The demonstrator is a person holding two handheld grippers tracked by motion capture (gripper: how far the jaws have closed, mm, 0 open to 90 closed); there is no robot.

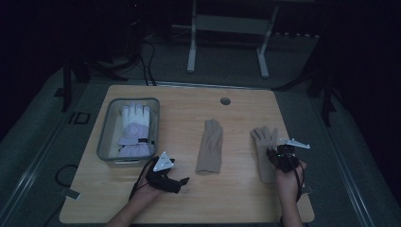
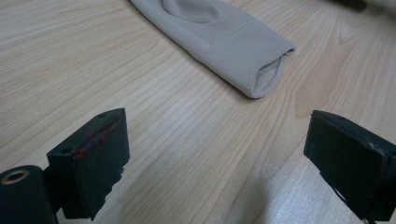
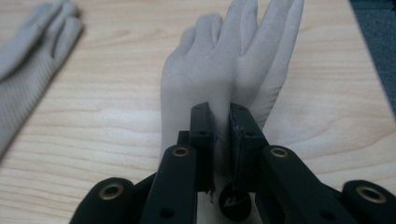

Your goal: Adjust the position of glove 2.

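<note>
Right gripper (image 3: 222, 123) pinched tight on beige glove (image 3: 224, 70), left gripper (image 2: 217, 154) wide open, empty

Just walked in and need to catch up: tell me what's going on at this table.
A person works two handheld grippers over a wooden table. The right gripper is shut on the right beige glove, pinching its fabric. The left gripper is open above bare wood near the middle beige glove. A white glove lies in the grey bin.
</note>
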